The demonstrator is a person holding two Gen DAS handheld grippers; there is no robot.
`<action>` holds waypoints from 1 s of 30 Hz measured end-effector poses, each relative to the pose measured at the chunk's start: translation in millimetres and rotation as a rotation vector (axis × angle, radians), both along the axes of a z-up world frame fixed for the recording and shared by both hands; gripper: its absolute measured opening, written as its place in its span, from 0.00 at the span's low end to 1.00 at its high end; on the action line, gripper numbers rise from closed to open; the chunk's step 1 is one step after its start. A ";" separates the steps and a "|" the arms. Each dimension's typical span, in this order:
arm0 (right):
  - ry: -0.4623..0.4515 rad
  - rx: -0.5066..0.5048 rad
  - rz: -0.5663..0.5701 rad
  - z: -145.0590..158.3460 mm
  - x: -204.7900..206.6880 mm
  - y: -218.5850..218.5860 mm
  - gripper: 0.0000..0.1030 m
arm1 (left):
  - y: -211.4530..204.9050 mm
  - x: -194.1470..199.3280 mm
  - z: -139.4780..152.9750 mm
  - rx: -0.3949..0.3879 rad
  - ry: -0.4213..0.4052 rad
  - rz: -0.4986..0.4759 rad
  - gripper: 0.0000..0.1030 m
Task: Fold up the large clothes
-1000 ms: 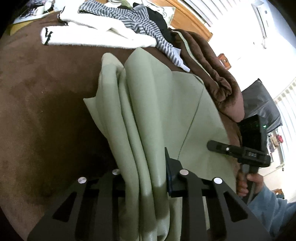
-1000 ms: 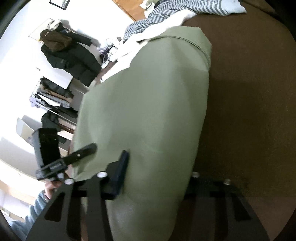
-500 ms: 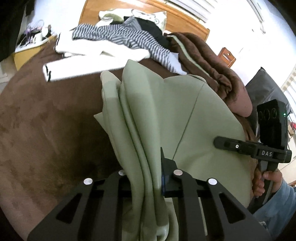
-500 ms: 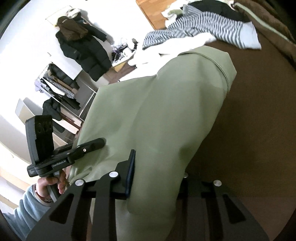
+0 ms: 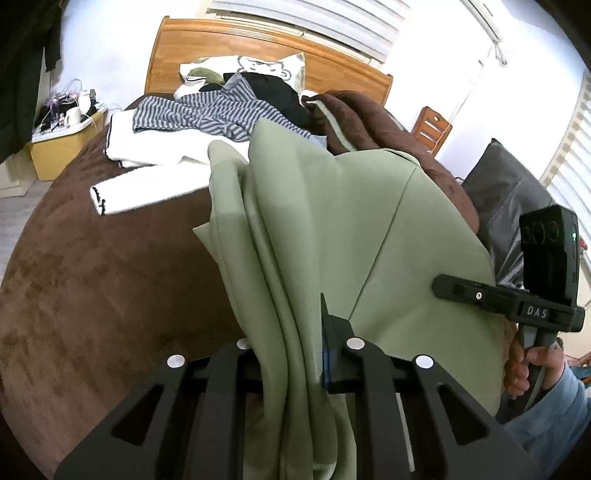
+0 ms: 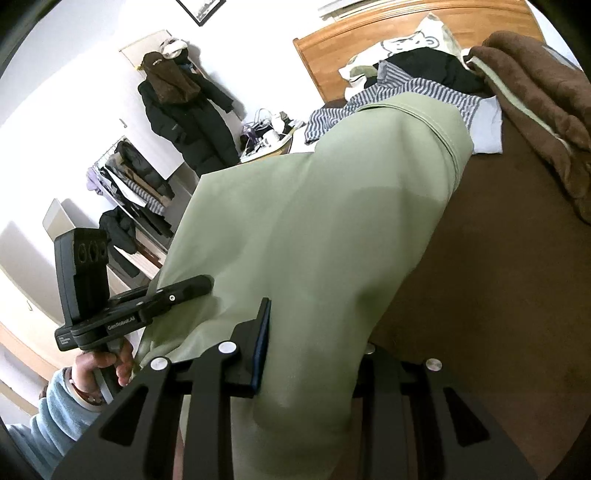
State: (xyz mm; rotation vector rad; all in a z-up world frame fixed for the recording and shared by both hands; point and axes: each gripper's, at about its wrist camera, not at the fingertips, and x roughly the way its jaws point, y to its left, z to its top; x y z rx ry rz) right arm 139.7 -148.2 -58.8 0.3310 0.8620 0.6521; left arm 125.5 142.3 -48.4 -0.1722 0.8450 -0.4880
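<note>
Left wrist: pale green garment (image 5: 332, 229), bunched lengthwise folds, seam down middle.

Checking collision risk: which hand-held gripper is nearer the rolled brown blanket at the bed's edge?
Right. The right hand-held gripper grips the green garment on the side just below the brown blanket. The left hand-held gripper holds the garment's opposite edge, toward the clothes rack.

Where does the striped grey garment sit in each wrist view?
Left wrist: striped garment lies upper centre-left on the bed, behind the lifted green garment.
Right wrist: striped garment lies upper right, peeking over the green garment.
Shared landmark: wooden headboard.
</note>
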 end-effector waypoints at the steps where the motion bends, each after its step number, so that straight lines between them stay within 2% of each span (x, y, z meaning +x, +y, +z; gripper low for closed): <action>1: 0.001 -0.001 -0.005 1.8 -4.3 -2.9 0.27 | -1.3 -3.4 -0.4 -0.006 0.007 -0.004 0.17; 7: -0.004 -0.012 -0.039 4.9 -31.1 -21.8 0.26 | -24.3 -21.1 -1.5 0.014 0.012 -0.055 0.17; 13: -0.003 0.008 -0.120 5.7 -55.3 -63.5 0.26 | -66.2 -23.1 0.6 0.025 0.011 -0.133 0.17; 22: -0.026 0.040 -0.311 14.9 -93.9 -176.7 0.27 | -182.5 -24.3 21.9 0.036 -0.041 -0.313 0.17; 30: -0.021 -0.027 -0.467 21.9 -121.5 -283.4 0.27 | -302.9 -28.7 16.1 -0.007 -0.037 -0.460 0.17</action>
